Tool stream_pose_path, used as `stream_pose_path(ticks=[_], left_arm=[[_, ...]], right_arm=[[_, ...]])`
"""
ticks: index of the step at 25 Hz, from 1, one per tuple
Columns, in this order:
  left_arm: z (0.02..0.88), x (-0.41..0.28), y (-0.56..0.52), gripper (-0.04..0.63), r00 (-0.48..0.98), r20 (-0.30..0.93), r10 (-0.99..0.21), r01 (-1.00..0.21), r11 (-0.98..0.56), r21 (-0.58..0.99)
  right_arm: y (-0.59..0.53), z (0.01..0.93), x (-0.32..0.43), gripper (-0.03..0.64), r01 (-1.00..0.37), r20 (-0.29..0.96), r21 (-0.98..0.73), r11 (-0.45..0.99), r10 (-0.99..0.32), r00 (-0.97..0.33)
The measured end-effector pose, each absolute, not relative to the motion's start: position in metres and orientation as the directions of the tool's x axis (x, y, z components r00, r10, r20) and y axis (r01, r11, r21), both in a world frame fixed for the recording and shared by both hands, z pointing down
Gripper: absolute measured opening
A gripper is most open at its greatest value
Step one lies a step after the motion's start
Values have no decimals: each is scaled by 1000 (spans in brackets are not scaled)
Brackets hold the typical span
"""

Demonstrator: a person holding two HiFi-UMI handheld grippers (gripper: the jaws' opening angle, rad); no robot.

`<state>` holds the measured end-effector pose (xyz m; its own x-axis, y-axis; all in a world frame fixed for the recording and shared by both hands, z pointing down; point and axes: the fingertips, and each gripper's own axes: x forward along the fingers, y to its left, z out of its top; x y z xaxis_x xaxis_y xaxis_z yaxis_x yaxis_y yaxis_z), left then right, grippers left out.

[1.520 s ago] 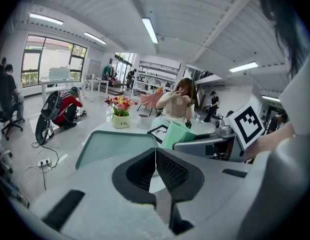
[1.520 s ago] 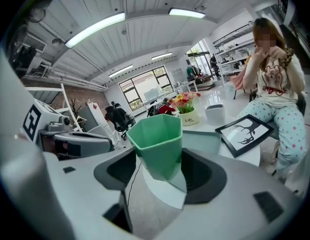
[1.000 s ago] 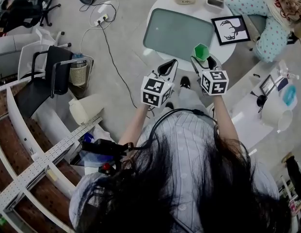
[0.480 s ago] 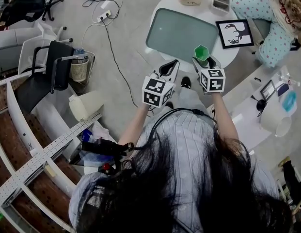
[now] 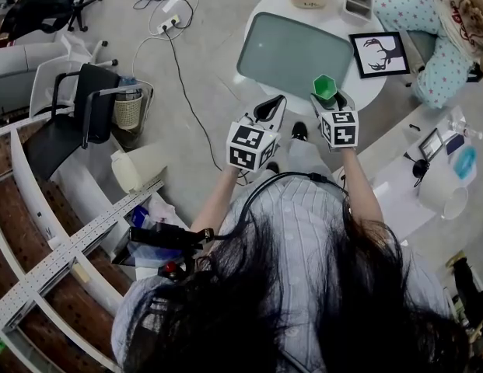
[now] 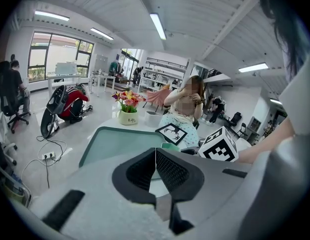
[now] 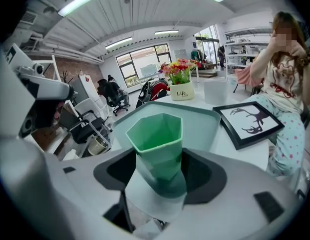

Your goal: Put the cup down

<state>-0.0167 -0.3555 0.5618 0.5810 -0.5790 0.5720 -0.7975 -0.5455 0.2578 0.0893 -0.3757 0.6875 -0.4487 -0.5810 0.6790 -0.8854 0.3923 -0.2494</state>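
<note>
Open office, round white table (image 5: 364, 90) just ahead of right hand-held gripper (image 7: 157, 176). Its jaws clamped on green faceted cup (image 7: 155, 134), low on body, upright, over table's near edge; grey-green tray (image 7: 204, 119) beyond. Left hand-held gripper (image 6: 155, 169) pinched together, empty. Cup looks light, rigid, smooth, likely slippery. Flat facets best hold.

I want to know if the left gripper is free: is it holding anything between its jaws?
No, the left gripper has its jaws pressed together with nothing between them.
</note>
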Motion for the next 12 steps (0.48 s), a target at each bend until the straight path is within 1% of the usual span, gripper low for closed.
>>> stream_pose_path(ticks=[8,12], left_arm=[[560,-21,-353,17,579,567,-586,-803,-531,272],[560,-25,-351,17,572,568,-591,-808,-524,269]], right_arm=[[-372,694,87,296,-886,689,-221,406,-578,-437],[-374,694,87,297,-894,676,-247,375,-594,-436]])
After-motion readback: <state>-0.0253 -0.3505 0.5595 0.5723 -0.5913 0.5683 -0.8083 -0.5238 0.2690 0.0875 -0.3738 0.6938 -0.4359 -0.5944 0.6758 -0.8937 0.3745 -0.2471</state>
